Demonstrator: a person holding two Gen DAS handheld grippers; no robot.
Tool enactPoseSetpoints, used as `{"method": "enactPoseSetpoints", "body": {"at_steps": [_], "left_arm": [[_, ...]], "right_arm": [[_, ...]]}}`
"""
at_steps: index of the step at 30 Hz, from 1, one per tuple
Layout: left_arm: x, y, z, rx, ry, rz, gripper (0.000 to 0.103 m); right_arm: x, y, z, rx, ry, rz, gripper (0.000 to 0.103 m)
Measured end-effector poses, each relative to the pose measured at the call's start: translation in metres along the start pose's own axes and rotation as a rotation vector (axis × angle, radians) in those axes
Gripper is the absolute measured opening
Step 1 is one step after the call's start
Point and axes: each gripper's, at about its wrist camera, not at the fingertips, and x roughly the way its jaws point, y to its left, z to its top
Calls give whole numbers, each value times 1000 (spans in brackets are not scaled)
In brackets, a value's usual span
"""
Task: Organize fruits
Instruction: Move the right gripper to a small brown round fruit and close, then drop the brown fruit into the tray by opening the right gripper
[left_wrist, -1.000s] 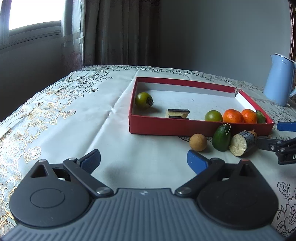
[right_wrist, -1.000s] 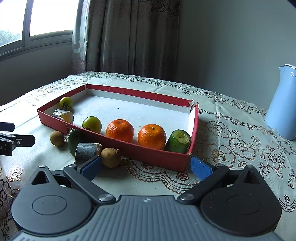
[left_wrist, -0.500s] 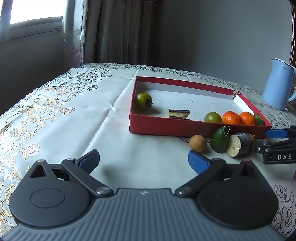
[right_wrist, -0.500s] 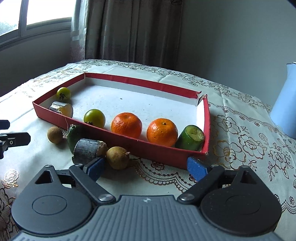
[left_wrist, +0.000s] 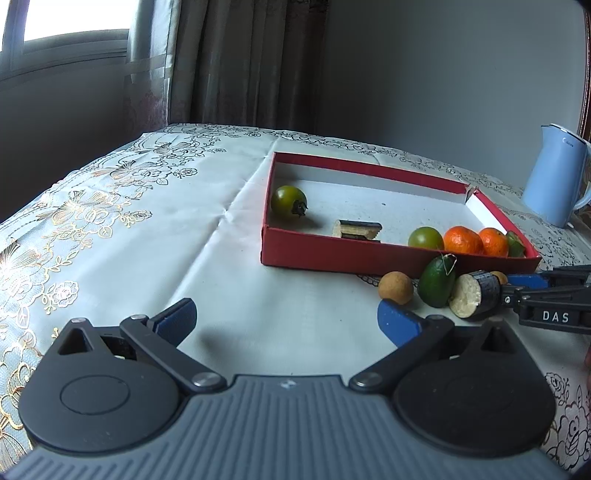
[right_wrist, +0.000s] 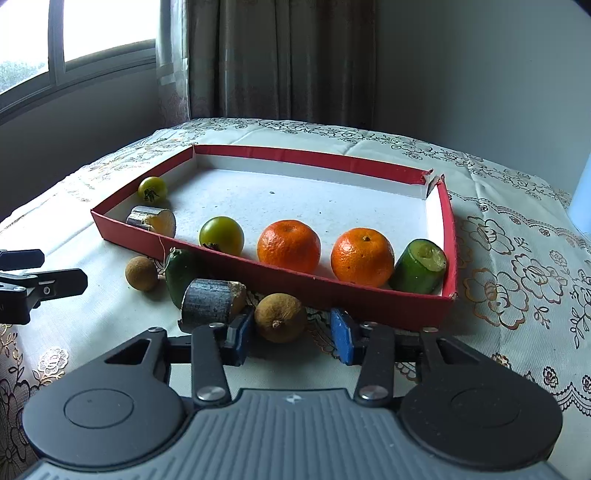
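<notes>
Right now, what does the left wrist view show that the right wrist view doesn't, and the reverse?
Only the left wrist view shows the whole blue kettle and the open left gripper over bare tablecloth. Only the right wrist view shows the brown longan sitting between the right gripper fingers, not yet pinched, and the cucumber piece's cut end. Both show the red tray, two oranges and the sugarcane chunk outside it.

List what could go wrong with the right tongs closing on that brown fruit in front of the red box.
1. The right tongs flank the round brown fruit but have not yet clamped it; it may roll or squirt out.
2. The left pad sits against the dark cut piece, which could get shoved into the green fruit.
3. The red box wall stands close behind; lifting forward could catch it.
</notes>
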Motion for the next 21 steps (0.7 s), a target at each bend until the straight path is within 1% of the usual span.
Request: {"method": "enactPoseSetpoints", "body": {"at_steps": [3,6,11,17,20,21], "left_arm": [[0,0,0,0,1,1,103],[1,1,0,-3,2,0,103],[1,0,0,-5,2,0,103],[1,1,0,-9,2,1,103],[2,1,-1,-4,4,1,103],[2,0,-1,-3,4,1,103]], "right_arm": [[0,4,0,-9,-2,-4,33],[-3,4,-1,1,-22,-7,29],[-13,3,-1,11,-68,-15,29],[-19,4,0,1,-102,-31,28],[-23,2,9,-3,-132,-43,28],[-24,2,15,-14,-146,-64,28]]}}
